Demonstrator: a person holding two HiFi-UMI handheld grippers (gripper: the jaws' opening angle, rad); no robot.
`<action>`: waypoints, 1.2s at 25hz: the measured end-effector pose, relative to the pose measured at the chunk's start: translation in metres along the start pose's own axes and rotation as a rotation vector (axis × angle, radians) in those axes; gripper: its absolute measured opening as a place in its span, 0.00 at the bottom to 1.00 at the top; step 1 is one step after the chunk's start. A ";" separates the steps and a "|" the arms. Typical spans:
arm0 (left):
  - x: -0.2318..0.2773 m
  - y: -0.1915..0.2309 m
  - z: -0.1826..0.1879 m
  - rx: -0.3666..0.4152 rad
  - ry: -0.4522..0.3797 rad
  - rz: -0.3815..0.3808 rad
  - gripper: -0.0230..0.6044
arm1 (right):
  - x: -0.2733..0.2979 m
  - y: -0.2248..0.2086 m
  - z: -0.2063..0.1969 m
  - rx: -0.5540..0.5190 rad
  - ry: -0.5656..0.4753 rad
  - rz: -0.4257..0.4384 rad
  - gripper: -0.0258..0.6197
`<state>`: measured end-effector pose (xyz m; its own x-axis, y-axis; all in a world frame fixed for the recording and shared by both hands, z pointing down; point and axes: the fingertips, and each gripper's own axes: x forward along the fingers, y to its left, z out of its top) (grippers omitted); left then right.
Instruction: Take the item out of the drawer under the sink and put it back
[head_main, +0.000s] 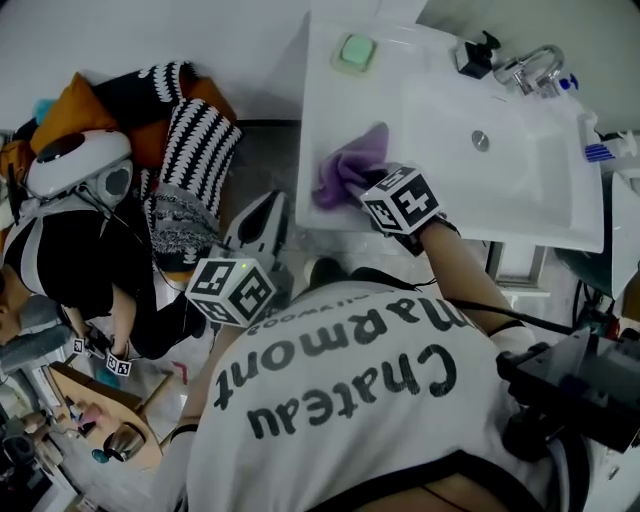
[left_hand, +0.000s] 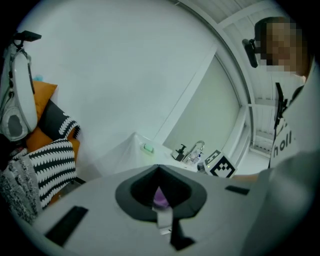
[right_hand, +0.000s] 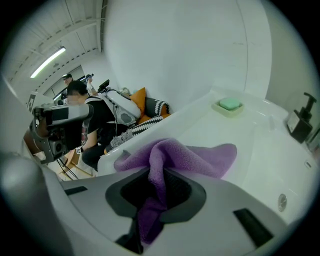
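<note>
Right tongs: your right tongs (head_main: 366, 190) (right_hand: 158, 175) are clenched on a fold of the purple fleecy cloth (head_main: 345, 172) (right_hand: 200, 155), which runs up between the two jaws

Cloth: the rest of it lies bunched on the flat left ledge of the white ceramic sink (head_main: 330, 110) (right_hand: 260, 135), close to the front edge and outside the basin

Left tongs: your left tongs (head_main: 268, 205) (left_hand: 159, 170) are closed with nothing gripped. In the head view they sit low in front of your chest, with their tips pointing towards the sink's near left corner and apart from the cloth. A sliver of purple shows in the slit between the jaws in the left gripper view

Sink back: a pale green bar of soap (head_main: 354, 52) (right_hand: 230, 104) sits at the back left corner. A black pump bottle (head_main: 475, 55) (right_hand: 300, 122) stands just beside the chrome tap (head_main: 535, 65) (left_hand: 196, 150)

Your left: a seated person in black (head_main: 90, 270) is down on the floor side, well apart from the sink. Black-and-white striped knitted cushions (head_main: 200, 140) and an orange cushion (head_main: 65, 110) are piled against the wall
</note>
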<state>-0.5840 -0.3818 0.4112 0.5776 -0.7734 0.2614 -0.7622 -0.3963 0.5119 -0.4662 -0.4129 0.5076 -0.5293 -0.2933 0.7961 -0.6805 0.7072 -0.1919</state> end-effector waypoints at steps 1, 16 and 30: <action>0.002 -0.001 -0.001 0.002 0.005 -0.001 0.05 | 0.000 0.000 0.000 0.008 -0.008 0.005 0.14; -0.003 -0.026 -0.003 0.046 0.002 0.050 0.05 | -0.017 0.004 -0.004 -0.088 -0.094 0.019 0.27; -0.025 -0.072 -0.024 0.062 -0.036 0.098 0.05 | -0.060 -0.006 -0.035 -0.072 -0.145 -0.020 0.32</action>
<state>-0.5365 -0.3219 0.3872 0.4891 -0.8268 0.2778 -0.8319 -0.3464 0.4336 -0.4121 -0.3766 0.4810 -0.5869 -0.3943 0.7071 -0.6567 0.7427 -0.1310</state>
